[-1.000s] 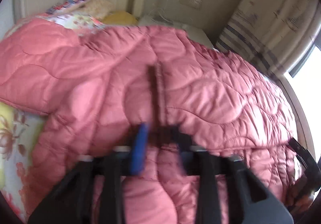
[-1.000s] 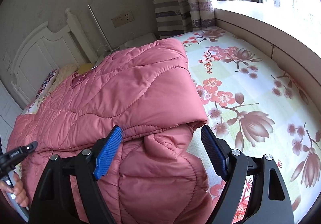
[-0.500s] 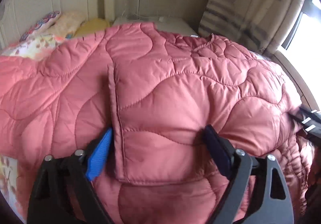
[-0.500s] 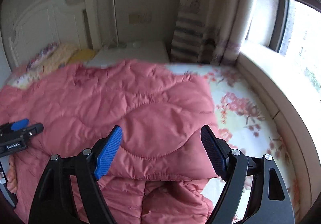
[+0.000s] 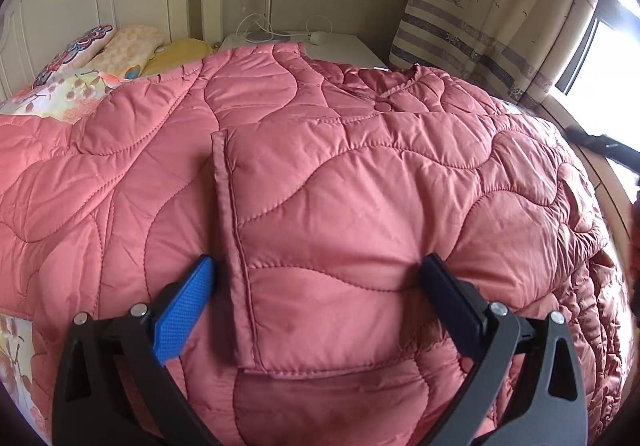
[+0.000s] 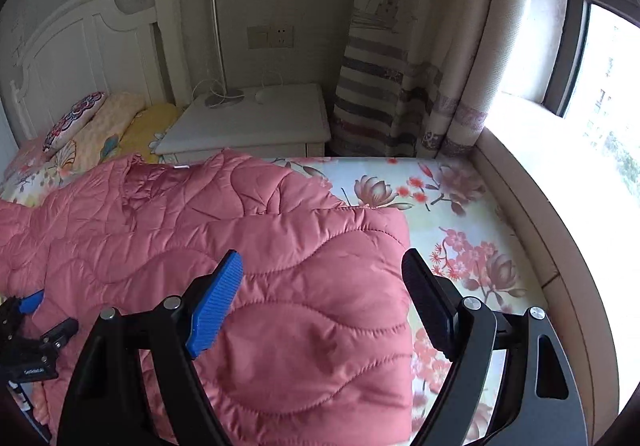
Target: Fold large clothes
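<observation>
Your left gripper (image 5: 316, 298) jaws opening, released from the pink quilted coat (image 5: 360, 206) now lying folded on the floral bed (image 6: 460, 214), your right gripper (image 6: 322, 302) raised, open, empty.

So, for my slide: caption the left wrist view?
Left gripper opening above the folded pink quilted coat on the bed.

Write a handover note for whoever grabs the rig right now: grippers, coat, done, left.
Left gripper: jaws opening, fingers straddle the folded-over panel of the pink quilted padded coat, nothing pinched.
Right gripper: open, above the coat's right folded edge, holding nothing.
Coat: lies on the floral-print bed sheet, collar toward the white nightstand.
Done: both sides look folded in over the middle.
Left: probably fold the length, then square it up.
</observation>
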Tool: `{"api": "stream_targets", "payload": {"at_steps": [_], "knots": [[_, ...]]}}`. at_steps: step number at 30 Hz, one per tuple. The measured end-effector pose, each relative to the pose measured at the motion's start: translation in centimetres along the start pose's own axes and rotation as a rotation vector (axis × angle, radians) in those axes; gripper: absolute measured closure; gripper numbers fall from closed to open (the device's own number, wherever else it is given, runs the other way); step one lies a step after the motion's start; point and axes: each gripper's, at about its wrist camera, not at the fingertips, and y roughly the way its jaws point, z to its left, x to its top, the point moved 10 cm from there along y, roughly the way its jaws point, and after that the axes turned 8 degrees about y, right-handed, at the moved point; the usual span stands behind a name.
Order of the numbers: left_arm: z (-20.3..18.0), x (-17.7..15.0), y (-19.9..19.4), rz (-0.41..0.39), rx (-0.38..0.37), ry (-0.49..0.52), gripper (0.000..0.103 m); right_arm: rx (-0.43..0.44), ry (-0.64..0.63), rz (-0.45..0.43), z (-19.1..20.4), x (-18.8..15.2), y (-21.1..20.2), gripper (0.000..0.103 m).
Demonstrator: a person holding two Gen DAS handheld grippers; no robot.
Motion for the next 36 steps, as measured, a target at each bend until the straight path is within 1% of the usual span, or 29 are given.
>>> {"api": "stream_targets", "payload": {"at_steps": [1, 3, 4, 5, 7, 8, 11, 12, 13, 14, 15, 16, 17, 18, 20, 21, 22, 24, 25, 26, 27, 29, 30, 31, 32, 34, 36], "knots": [[0.0, 0.0, -0.1, -0.001, -0.002, -0.001, 0.002, -0.005, 0.020, 0.048, -0.4, -0.2, 1.8, 0.024], [0.1, 0.0, -0.2, -0.005, -0.009, -0.005, 0.002, -0.017, 0.054, 0.155, -1.7, -2.1, 5.0, 0.024], [0.1, 0.0, -0.2, -0.006, -0.011, -0.006, 0.002, -0.008, 0.061, 0.192, -2.0, -3.1, 6.2, 0.024], [0.1, 0.0, -0.2, -0.006, -0.011, -0.006, 0.002, -0.004, 0.063, 0.175, -2.1, -3.1, 6.0, 0.024], [0.1, 0.1, -0.1, -0.005, -0.008, -0.003, 0.002, -0.032, 0.047, 0.186, -2.0, -2.6, 5.2, 0.025], [0.0, 0.1, -0.1, -0.004, -0.006, -0.002, 0.002, -0.038, 0.045, 0.176, -1.8, -2.1, 4.7, 0.025], [0.0, 0.1, -0.1, -0.005, -0.006, -0.002, 0.002, -0.027, 0.045, 0.083, -1.0, 0.8, 2.9, 0.024], [0.0, 0.1, -0.1, -0.006, -0.007, -0.003, 0.002, -0.028, 0.044, 0.055, -0.9, 1.7, 2.8, 0.023], [0.0, 0.1, -0.1, -0.006, -0.008, -0.004, 0.002, -0.038, 0.038, 0.047, -0.8, 2.2, 3.3, 0.021], [0.0, 0.1, -0.1, -0.007, -0.010, -0.005, 0.002, -0.059, 0.023, 0.054, -0.8, 2.3, 4.1, 0.019], [0.0, 0.1, -0.1, -0.009, -0.012, -0.008, 0.002, -0.084, 0.014, 0.099, -1.1, 1.7, 5.6, 0.019], [0.1, 0.1, -0.2, -0.010, -0.015, -0.010, 0.002, -0.092, 0.029, 0.187, -1.5, 0.3, 7.5, 0.016], [0.1, 0.1, -0.2, -0.012, -0.018, -0.013, 0.002, -0.086, 0.061, 0.231, -2.0, -0.8, 8.7, 0.010], [0.2, 0.1, -0.2, -0.014, -0.021, -0.015, 0.002, -0.079, 0.094, 0.206, -2.4, -0.7, 8.8, 0.008], [0.2, 0.0, -0.3, -0.016, -0.023, -0.017, 0.002, -0.073, 0.161, 0.222, -3.2, -0.9, 8.2, 0.008], [0.2, 0.1, -0.2, -0.015, -0.022, -0.017, 0.002, -0.084, 0.186, 0.216, -3.4, -1.0, 7.3, 0.008], [0.2, 0.1, -0.2, -0.014, -0.021, -0.016, 0.002, -0.089, 0.186, 0.190, -3.2, -0.9, 6.0, 0.008], [0.2, 0.1, -0.2, -0.014, -0.020, -0.015, 0.002, -0.065, 0.148, 0.108, -1.9, -0.8, 3.0, 0.008], [0.2, 0.1, -0.2, -0.014, -0.020, -0.015, 0.002, -0.038, 0.114, 0.061, -0.7, -1.1, 1.0, 0.007], [0.2, 0.0, -0.2, -0.014, -0.020, -0.014, 0.002, -0.008, 0.073, 0.039, 0.7, -1.8, -0.5, 0.007], [0.1, 0.0, -0.2, -0.014, -0.019, -0.014, 0.002, 0.026, 0.026, 0.035, 2.1, -2.9, -1.5, 0.007], [0.2, 0.0, -0.2, -0.014, -0.020, -0.014, 0.002, 0.077, -0.041, 0.054, 4.2, -5.3, -2.2, 0.007], [0.2, 0.0, -0.2, -0.015, -0.021, -0.015, 0.002, 0.094, -0.067, 0.087, 5.1, -6.6, -1.8, 0.007], [0.2, 0.1, -0.2, -0.016, -0.023, -0.016, 0.002, 0.099, -0.090, 0.132, 5.8, -8.2, -0.9, 0.006], [0.1, 0.1, -0.3, -0.017, -0.025, -0.018, 0.002, 0.078, -0.112, 0.153, 6.0, -9.3, -0.1, 0.006], [0.2, 0.0, -0.3, -0.018, -0.026, -0.020, 0.002, 0.057, -0.121, 0.137, 5.9, -9.8, 0.3, 0.005], [0.2, 0.0, -0.3, -0.018, -0.026, -0.022, 0.002, 0.058, -0.085, 0.144, 5.8, -9.4, -0.6, 0.006]]}}
